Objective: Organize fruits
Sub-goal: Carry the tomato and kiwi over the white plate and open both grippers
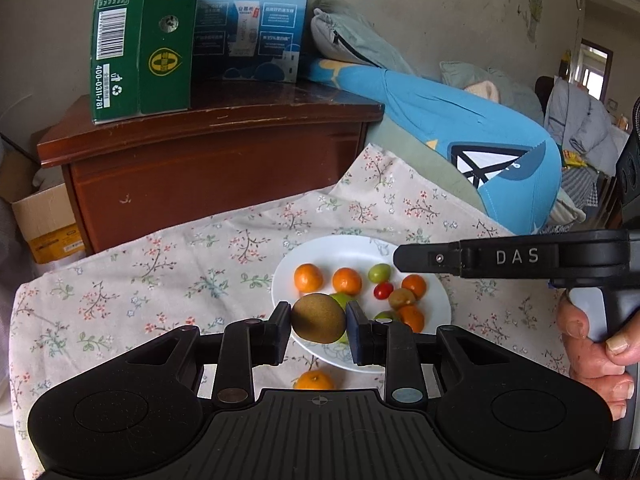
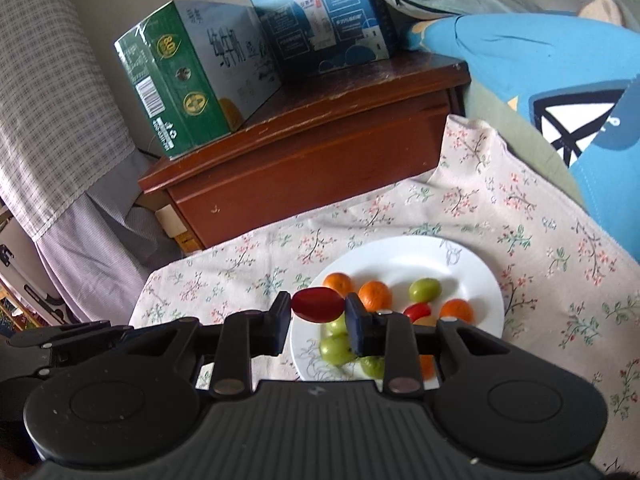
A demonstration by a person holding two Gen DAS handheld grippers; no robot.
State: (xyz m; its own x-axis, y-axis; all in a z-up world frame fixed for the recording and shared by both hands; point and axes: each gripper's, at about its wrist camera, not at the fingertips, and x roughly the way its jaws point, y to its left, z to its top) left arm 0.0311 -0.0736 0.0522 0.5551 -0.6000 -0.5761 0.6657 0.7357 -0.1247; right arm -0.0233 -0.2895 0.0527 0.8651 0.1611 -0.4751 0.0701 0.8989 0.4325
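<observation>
The left gripper [image 1: 318,322] is clamped on a brown kiwi [image 1: 318,318], its two pads pressing the fruit's sides, and it holds the kiwi up in the air over the near rim of the white plate [image 1: 320,252]. Beyond and below the kiwi, on the plate, lie several tangerines [image 1: 308,278], a small green fruit [image 1: 379,273], a red cherry tomato [image 1: 383,290] and a brownish-green fruit [image 1: 402,298]. A green fruit shows just behind the kiwi, mostly hidden by it. One more tangerine [image 1: 314,381] lies on the flowered cloth [image 1: 160,272] below the gripper, off the plate on its near side.

The right gripper [image 2: 318,306] is closed on a red oblong tomato [image 2: 318,305], gripped end to end between its pads and held above the plate's [image 2: 400,252] left near edge. Ahead of it on the plate sit tangerines [image 2: 375,295], a green fruit [image 2: 425,289] and another red tomato [image 2: 417,311]; two more green fruits [image 2: 336,349] lie beneath its fingers. In the left view this right gripper [image 1: 400,259] reaches in from the right over the plate's far right side, a hand [image 1: 592,344] wrapped round its handle.

Past the cloth stands a dark wooden cabinet [image 1: 208,160] with a green carton [image 1: 140,36] and a blue carton [image 1: 250,20] on top. To the right lies a blue cushion [image 1: 460,120].
</observation>
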